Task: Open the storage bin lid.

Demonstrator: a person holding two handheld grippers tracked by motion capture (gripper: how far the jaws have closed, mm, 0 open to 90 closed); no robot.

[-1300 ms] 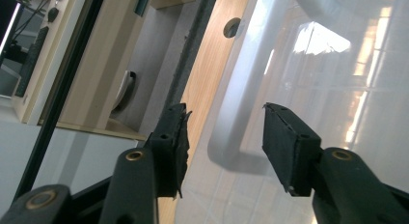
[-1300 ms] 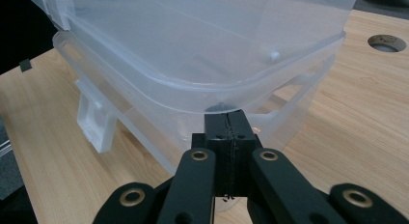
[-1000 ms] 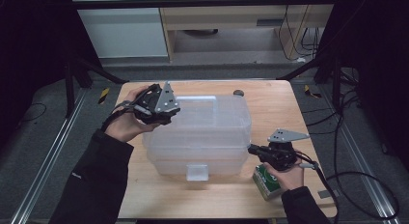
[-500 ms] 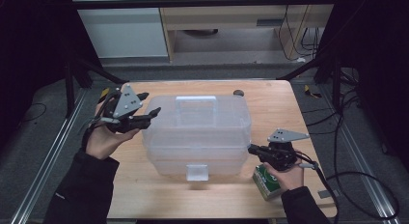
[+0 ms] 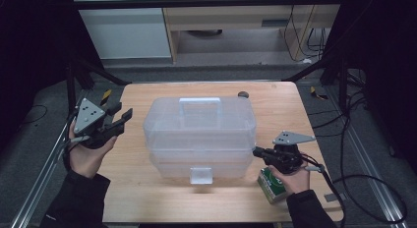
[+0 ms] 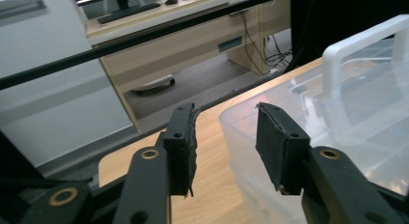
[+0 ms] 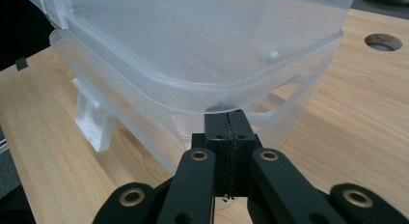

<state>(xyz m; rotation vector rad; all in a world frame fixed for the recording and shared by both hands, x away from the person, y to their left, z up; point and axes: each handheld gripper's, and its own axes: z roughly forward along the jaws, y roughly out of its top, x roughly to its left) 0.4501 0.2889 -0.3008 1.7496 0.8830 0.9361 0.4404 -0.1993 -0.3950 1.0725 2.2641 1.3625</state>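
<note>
High view: clear plastic storage box (image 5: 199, 134) stands mid-surface (image 5: 147, 198), bare wood left and front of it. Left hand-held gripper (image 5: 120, 119): held off the surface's left edge, jaws wide apart, holding nothing, clear of the box's left side. Right hand-held gripper (image 5: 255, 152): jaws pressed together, tips at the box's right side under the lid rim; contact cannot be told. Green packet (image 5: 272, 185): beneath the right hand, near the front right corner.
</note>
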